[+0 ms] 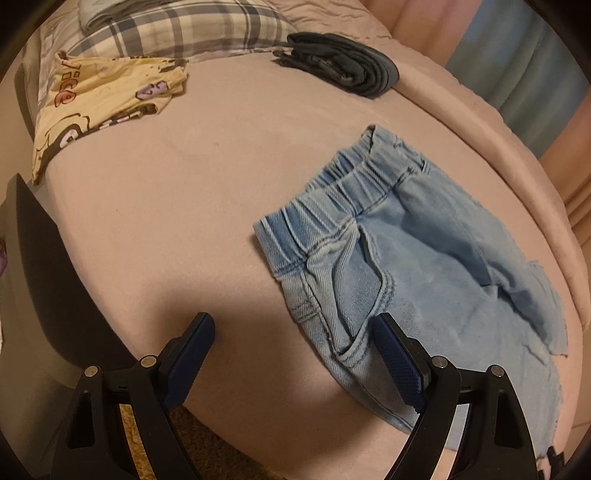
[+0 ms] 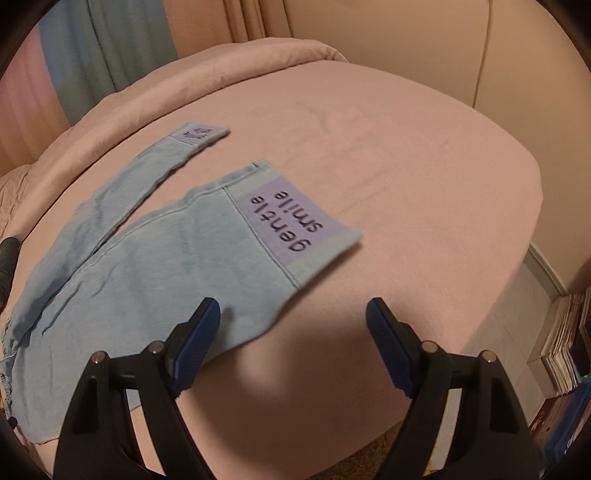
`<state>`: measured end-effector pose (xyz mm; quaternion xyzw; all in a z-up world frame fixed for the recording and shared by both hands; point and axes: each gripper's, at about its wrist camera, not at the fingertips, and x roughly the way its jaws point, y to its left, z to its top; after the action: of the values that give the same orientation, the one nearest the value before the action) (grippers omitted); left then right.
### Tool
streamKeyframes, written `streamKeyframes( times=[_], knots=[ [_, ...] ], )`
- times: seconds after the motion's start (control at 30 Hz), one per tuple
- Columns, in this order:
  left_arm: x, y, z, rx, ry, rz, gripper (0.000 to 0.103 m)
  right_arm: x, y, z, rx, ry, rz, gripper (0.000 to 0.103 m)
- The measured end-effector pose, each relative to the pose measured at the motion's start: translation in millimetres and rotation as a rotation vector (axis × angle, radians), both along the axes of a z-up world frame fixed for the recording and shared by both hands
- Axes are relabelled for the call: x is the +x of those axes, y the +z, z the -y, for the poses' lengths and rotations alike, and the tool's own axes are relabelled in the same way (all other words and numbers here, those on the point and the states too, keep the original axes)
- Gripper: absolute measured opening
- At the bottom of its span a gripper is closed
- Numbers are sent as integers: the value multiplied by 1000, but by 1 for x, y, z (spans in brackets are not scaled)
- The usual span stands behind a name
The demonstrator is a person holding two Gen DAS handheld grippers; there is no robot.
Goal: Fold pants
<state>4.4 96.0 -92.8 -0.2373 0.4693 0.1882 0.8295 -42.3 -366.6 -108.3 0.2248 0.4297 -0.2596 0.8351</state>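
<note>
Light blue denim pants lie flat on a pink bed. The left wrist view shows their elastic waistband and front pocket. The right wrist view shows the two legs, spread apart; the near leg's cuff has a purple patch reading "gentle smile", and the far cuff is smaller. My left gripper is open, its right finger over the pants' hip edge. My right gripper is open and empty, its left finger over the near leg's edge.
A yellow cartoon-print garment lies at the far left of the bed, a folded dark garment and a plaid pillow at the back. Books stand on the floor right of the bed.
</note>
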Motion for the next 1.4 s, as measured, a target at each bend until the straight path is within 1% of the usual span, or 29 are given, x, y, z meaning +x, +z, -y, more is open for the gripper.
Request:
streamKeyframes(
  times=[0.1,0.17,0.23,0.3,0.4,0.5,0.6,0.63,0.67,0.7,0.73,0.77,0.8,0.83,0.87,0.97,1.07,1.1,1.13,1.17,1.2,1.23,1.27,1.33,1.4],
  knots=[
    [-1,-1,4,23,-5,8,89,0,-8,3,36,7,8,83],
    [1,-1,5,23,-13,12,89,4,-9,1,37,10,12,83],
    [8,-1,6,15,-30,25,88,6,-9,0,46,28,29,82],
    [17,-2,8,14,-50,40,89,11,-9,0,85,56,62,83],
    [33,-4,15,46,-76,41,88,23,-12,0,127,88,101,82],
    [43,-5,19,73,-84,34,88,36,-13,-1,144,111,116,82],
    [45,-6,17,63,-84,40,88,50,-14,-2,144,136,128,77],
    [45,-5,16,57,-84,43,86,54,-15,-1,149,140,133,75],
    [45,-4,13,50,-79,49,80,57,-15,0,149,143,135,70],
    [44,-4,12,45,-72,52,77,60,-15,1,144,147,136,68],
    [43,-3,9,37,-65,55,69,64,-15,1,131,150,132,60],
    [43,-2,9,30,-63,58,59,68,-15,0,112,151,124,46],
    [41,-1,7,15,-66,64,54,69,-15,0,94,150,117,38],
    [40,0,5,-3,-67,72,46,71,-14,-1,75,142,108,31],
    [38,2,3,-29,-64,82,40,70,-14,0,80,139,112,25],
    [32,7,1,-42,-40,95,39,62,-10,5,128,132,157,11],
    [22,18,2,-42,-35,126,38,55,-2,9,88,107,157,8],
    [19,23,2,-41,-36,138,38,52,1,11,86,103,166,8],
    [16,26,2,-42,-40,145,37,46,4,14,108,104,189,8],
    [13,30,2,-50,-46,153,33,43,7,15,129,110,210,7],
    [12,32,2,-55,-45,157,32,40,11,17,144,116,230,7],
    [9,36,0,-42,-31,161,25,36,15,17,151,119,247,7],
    [5,39,-2,-33,-24,165,25,33,20,15,152,123,261,7],
    [0,40,-6,-68,-37,178,24,28,29,13,156,125,294,7],
    [-1,37,-9,-90,-42,166,24,22,38,11,166,130,332,7]
  ],
)
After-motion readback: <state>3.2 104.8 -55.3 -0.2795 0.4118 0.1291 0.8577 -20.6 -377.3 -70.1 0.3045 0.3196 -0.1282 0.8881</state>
